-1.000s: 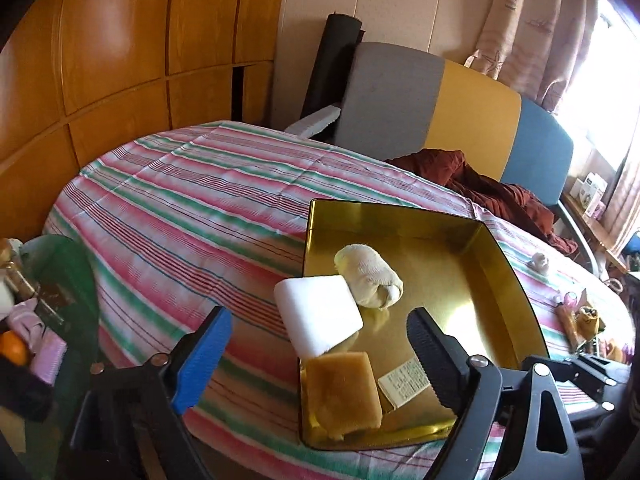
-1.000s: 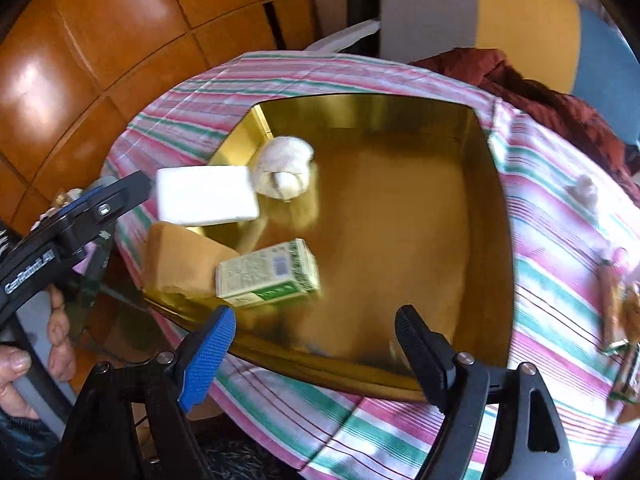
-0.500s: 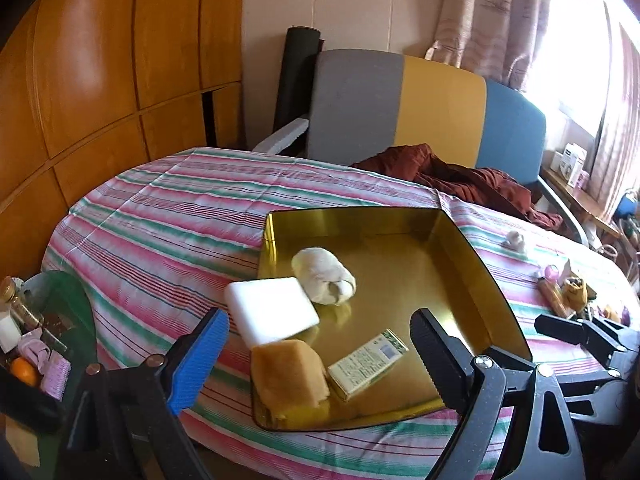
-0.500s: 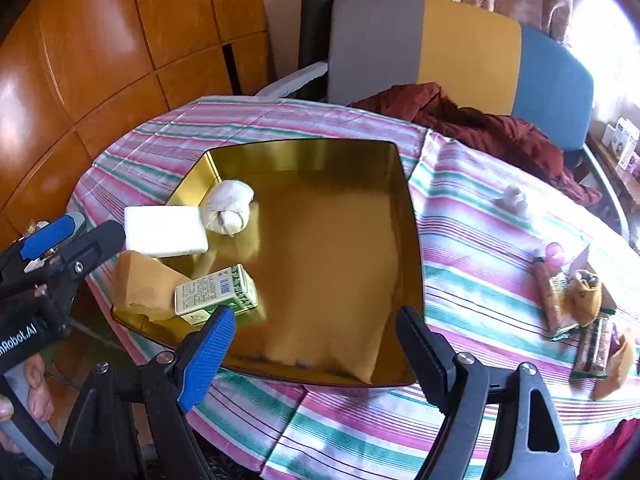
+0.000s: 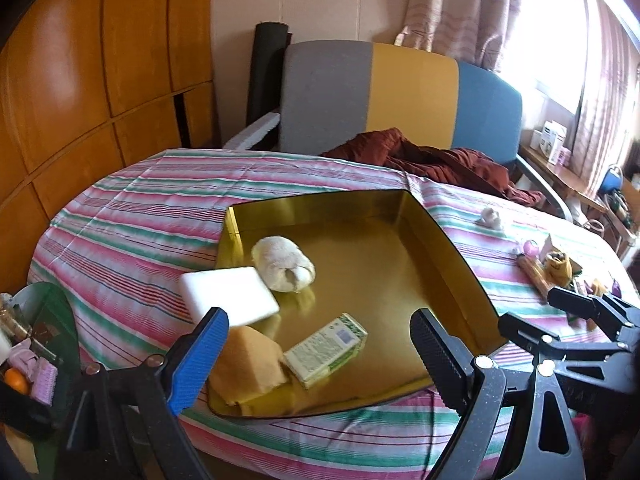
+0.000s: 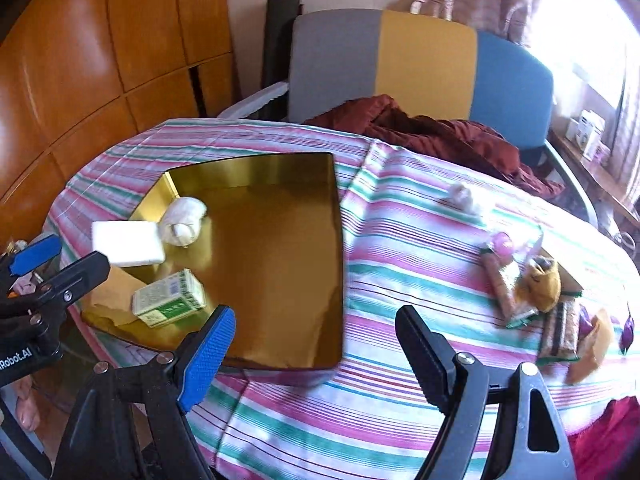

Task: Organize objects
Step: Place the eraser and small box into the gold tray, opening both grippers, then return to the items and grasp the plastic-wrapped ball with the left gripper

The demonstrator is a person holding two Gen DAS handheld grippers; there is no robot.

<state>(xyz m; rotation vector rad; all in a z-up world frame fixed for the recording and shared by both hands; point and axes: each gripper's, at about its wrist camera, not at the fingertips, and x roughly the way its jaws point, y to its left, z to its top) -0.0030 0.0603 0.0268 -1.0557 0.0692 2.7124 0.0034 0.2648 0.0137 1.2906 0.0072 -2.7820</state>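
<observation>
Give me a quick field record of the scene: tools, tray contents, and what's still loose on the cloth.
left tool: open, holding nothing, near the tray's front left corner
right tool: open, holding nothing, at the tray's front edge
tray: gold, on the striped cloth
in tray: white block, rolled sock, yellow sponge, green carton
still loose: small white ball, snack packets at the right

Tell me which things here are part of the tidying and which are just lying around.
Part of the job: gold tray, green carton, white block, rolled sock, snack pile.
Just lying about: maroon cloth, chair, curtain.
</observation>
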